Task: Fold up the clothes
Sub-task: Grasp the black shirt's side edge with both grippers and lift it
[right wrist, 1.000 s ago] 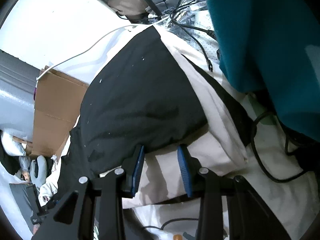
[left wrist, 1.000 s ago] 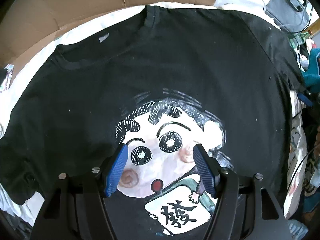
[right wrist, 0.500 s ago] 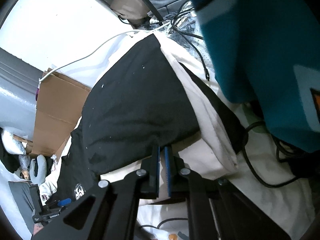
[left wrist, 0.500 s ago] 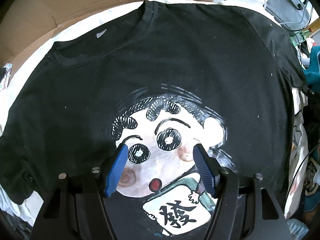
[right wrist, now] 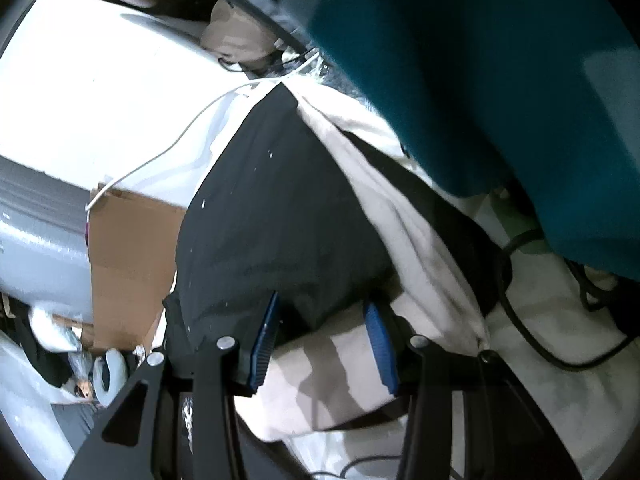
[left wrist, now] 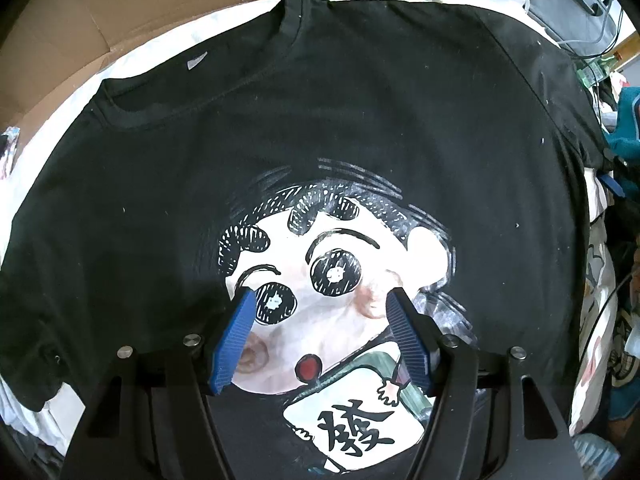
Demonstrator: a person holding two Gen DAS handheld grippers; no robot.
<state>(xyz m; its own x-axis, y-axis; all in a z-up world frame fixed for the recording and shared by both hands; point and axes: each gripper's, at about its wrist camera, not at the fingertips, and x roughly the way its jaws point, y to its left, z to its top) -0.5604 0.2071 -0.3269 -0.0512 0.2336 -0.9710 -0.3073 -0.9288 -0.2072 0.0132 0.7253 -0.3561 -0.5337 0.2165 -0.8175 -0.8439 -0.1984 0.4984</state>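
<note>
A black T-shirt (left wrist: pixel 320 120) with a large cartoon-face print (left wrist: pixel 340 272) lies spread front up, collar toward the top left of the left wrist view. My left gripper (left wrist: pixel 320 294) hovers open over the print, nothing between its blue pads. In the right wrist view the shirt's sleeve (right wrist: pixel 280 208) lies over a white cloth (right wrist: pixel 328 364). My right gripper (right wrist: pixel 322 304) sits at the sleeve's lower edge with its jaws opening. The sleeve hem and the white cloth lie between the pads, which are not pressing on them.
Brown cardboard (left wrist: pixel 120 0) borders the shirt at the top left and shows again (right wrist: pixel 128 248) beside the sleeve. A teal garment (right wrist: pixel 480 80) hangs at the upper right. Black cables (right wrist: pixel 520 320) and a thin white cord (right wrist: pixel 168 148) run nearby. Clutter lines the right edge (left wrist: pixel 600 320).
The right gripper's jaws closed to a narrow slit at the sleeve edge, then spread apart again, and its view rolled slightly. The left gripper stayed open over the print.
</note>
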